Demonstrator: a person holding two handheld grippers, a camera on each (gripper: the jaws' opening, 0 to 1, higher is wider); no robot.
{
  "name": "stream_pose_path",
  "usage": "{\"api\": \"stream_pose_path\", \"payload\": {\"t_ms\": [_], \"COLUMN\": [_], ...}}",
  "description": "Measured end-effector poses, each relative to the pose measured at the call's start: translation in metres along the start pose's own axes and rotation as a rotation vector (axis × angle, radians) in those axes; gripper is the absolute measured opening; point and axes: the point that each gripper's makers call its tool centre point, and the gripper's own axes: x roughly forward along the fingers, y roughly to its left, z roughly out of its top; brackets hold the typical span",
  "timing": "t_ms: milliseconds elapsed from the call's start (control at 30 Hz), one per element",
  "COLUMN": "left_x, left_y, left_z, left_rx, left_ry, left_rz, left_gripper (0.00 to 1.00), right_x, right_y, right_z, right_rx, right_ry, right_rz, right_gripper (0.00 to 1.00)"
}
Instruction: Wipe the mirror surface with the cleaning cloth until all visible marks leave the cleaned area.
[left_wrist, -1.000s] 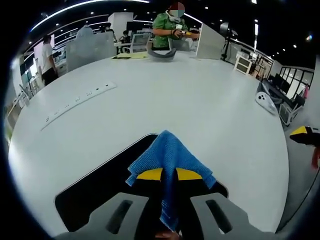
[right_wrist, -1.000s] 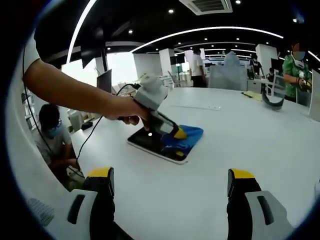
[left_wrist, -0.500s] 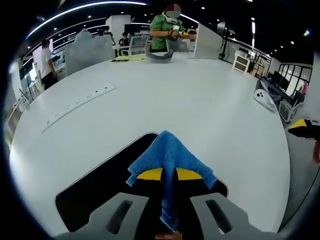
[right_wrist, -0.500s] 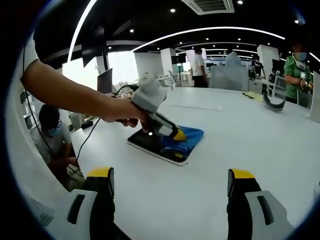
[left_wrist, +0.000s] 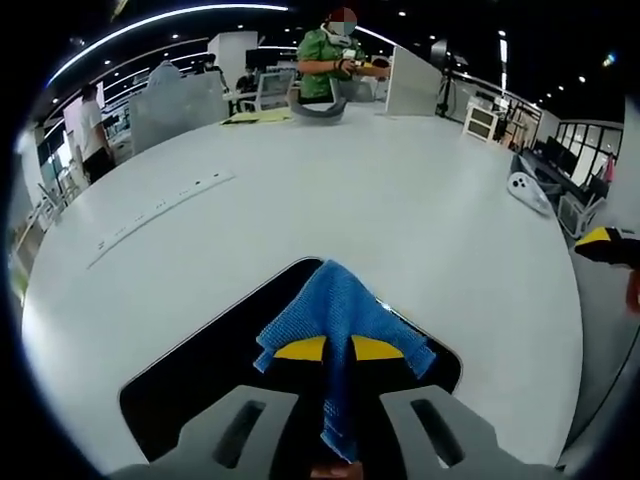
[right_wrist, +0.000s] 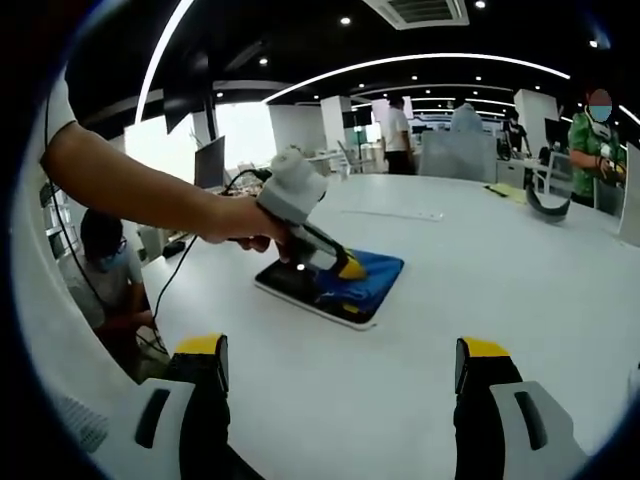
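My left gripper (left_wrist: 338, 349) clamps blue cloth (left_wrist: 340, 310) w/ tips on mirror (left_wrist: 200, 375); right gripper (right_wrist: 340, 362) gapes wide above table (right_wrist: 480, 290).

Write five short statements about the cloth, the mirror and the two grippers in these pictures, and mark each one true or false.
1. The left gripper is shut on the blue cloth. True.
2. The cloth lies on the bare table, well away from the mirror. False: it rests on the dark mirror, pressed down by the left gripper.
3. The right gripper grips a corner of the mirror. False: its jaws stand open above the white table, apart from the mirror.
4. The mirror lies flat on the table. True.
5. The cloth is red. False: it is blue.
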Motion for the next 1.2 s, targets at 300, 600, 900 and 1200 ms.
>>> {"api": "stream_pose_path", "payload": {"t_ms": [300,600,900,1200], "left_x": [-0.009,-0.012,-0.016,-0.020], "left_y": [0.008,0.010,0.015,0.020], "left_z": [-0.007,-0.010,-0.013,-0.016], "left_rx": [-0.018,-0.016,-0.012,-0.014], "left_ry": [-0.007,-0.005,-0.003,0.003], "left_rz": [0.011,0.010,0.008,0.011], "left_gripper": [0.06,0.06,0.06,0.06], "right_x": [0.001,0.002,0.003,0.002], "right_y": [0.004,0.008,0.013,0.016], "right_z": [-0.002,-0.002,-0.004,-0.004], "right_rx": [-0.002,-0.008,-0.004,0.001], "right_ry": [0.006,0.010,0.018,0.015], "right_rz": [0.008,0.015,0.021,0.028], "right_gripper": [0.94,0.94,0.93,0.93]}}
